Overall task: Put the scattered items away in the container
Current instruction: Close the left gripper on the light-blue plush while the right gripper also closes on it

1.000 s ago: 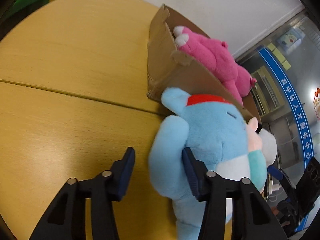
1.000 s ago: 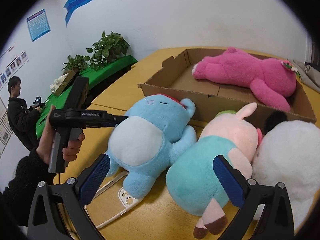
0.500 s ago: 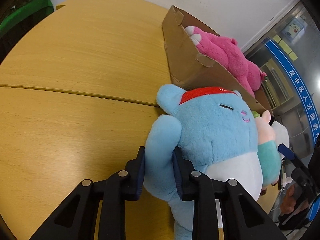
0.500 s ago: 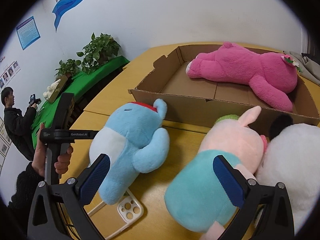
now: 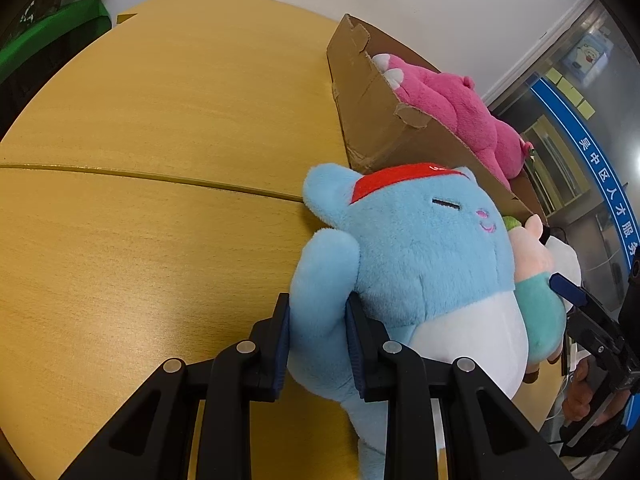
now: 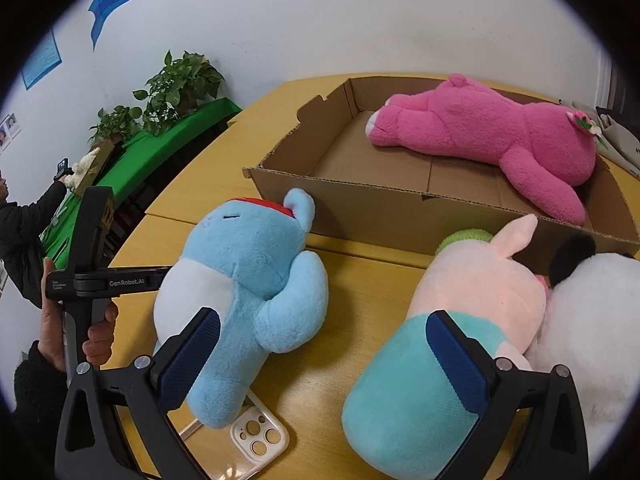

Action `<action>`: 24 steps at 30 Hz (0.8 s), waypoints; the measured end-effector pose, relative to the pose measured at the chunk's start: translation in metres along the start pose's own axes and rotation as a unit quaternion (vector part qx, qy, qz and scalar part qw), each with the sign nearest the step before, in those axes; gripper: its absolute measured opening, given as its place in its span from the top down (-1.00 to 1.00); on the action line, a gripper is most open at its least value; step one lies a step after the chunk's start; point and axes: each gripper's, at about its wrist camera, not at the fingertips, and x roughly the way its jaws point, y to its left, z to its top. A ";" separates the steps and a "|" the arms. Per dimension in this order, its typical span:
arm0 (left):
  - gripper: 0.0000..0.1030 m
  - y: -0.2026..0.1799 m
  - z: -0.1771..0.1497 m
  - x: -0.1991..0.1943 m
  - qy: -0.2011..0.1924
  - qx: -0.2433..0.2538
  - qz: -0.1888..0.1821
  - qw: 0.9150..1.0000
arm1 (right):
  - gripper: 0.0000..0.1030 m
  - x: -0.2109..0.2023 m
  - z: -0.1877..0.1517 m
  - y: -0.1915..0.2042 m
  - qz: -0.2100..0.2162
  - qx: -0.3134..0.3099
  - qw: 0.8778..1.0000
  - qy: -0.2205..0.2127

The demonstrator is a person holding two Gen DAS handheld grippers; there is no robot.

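A blue plush toy (image 5: 416,248) with a red cap lies on the wooden table in front of the cardboard box (image 5: 372,120). My left gripper (image 5: 316,340) is shut on the toy's arm. The toy also shows in the right wrist view (image 6: 248,280), with the left gripper's body behind it. My right gripper (image 6: 324,356) is open and empty, above the table between the blue toy and a pink and teal plush (image 6: 452,328). The box (image 6: 360,208) holds a pink plush bear (image 6: 492,136). A white plush (image 6: 592,340) lies at the far right.
A white phone case (image 6: 260,436) lies on the table (image 6: 360,280) under the blue toy's foot. A green-covered table with potted plants (image 6: 176,84) stands at the left by the wall, with a person (image 6: 20,224) near it. The table top (image 5: 140,160) stretches left of the box.
My left gripper has closed on the blue toy's arm and turned the toy upright, away from the pink and teal plush. My right gripper stays open and has risen slightly.
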 end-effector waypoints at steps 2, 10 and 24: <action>0.48 0.002 0.000 0.001 0.003 -0.001 0.000 1.000 | -1.00 0.004 0.001 0.000 -0.004 0.004 1.000 -0.002; 0.47 0.009 0.000 0.003 0.012 -0.003 -0.001 1.000 | -0.96 0.046 0.005 0.015 -0.049 -0.013 0.999 0.018; 0.47 0.018 0.000 0.001 0.005 -0.012 0.000 1.000 | -0.63 0.068 0.006 0.042 -0.066 -0.041 0.997 0.005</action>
